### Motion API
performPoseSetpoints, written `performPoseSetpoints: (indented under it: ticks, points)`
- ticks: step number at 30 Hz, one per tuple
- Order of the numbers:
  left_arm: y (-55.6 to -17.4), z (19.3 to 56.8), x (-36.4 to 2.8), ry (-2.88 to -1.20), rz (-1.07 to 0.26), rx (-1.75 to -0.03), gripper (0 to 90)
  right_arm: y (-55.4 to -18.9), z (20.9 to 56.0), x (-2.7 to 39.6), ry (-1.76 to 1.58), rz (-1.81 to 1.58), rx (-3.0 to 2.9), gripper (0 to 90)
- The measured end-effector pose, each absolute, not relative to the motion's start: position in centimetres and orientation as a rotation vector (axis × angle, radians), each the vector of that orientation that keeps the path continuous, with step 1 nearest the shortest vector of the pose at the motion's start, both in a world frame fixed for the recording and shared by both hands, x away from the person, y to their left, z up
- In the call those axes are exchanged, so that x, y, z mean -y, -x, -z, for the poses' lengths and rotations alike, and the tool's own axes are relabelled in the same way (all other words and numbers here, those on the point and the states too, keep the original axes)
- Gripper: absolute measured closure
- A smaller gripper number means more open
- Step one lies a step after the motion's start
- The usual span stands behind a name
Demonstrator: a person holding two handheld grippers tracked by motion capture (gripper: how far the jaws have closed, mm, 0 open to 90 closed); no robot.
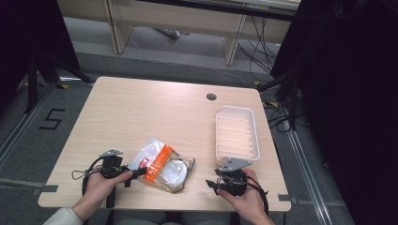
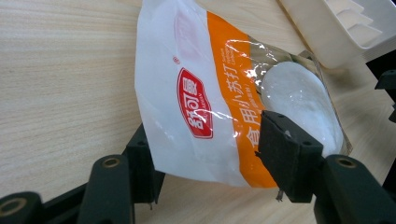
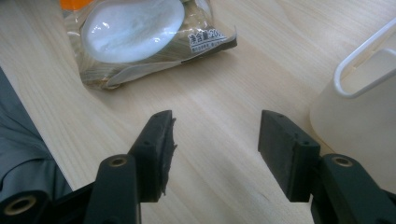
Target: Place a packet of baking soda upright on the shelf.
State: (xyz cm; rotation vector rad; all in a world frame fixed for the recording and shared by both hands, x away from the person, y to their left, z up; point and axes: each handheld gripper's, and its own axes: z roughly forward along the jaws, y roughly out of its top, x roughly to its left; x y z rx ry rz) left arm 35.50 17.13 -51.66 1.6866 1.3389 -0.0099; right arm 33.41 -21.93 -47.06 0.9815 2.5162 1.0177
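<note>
The bag (image 2: 219,102) has a red badge with white Chinese words. The floor (image 1: 28,136) has a black "5" (image 1: 51,119).

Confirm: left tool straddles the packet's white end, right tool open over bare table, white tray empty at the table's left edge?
Not quite: the white tray sits at the table's right edge, as the high view shows. The rest holds for the left tool, packet and right tool.
</note>
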Motion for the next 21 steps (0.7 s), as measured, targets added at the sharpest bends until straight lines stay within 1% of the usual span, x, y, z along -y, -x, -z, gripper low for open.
performPoseSetpoints:
  ticks: [3,8,14,17,21]
  points:
    - [-35.8,51.9,-17.0,-1.687,0.036,-1.334,44.9,-33.3,46.8,21.9,-0.998,-0.985,-2.548,45.9]
    - [-36.1,52.0,-16.6,-1.689,0.034,-1.336,46.5,-33.3,47.0,21.8,-1.001,-1.014,-2.519,45.9]
    - [-36.4,52.1,-16.2,-1.691,0.052,-1.324,52.0,-33.3,46.9,21.9,-0.992,-0.999,-2.533,45.7]
    - [-36.4,52.1,-16.1,-1.7,0.06,-1.298,59.4,-33.3,46.9,21.9,-0.993,-0.995,-2.533,45.7]
    - [-36.4,51.9,-15.9,-1.736,0.028,-1.245,70.2,-33.4,46.9,22.0,-0.986,-0.998,-2.524,45.6]
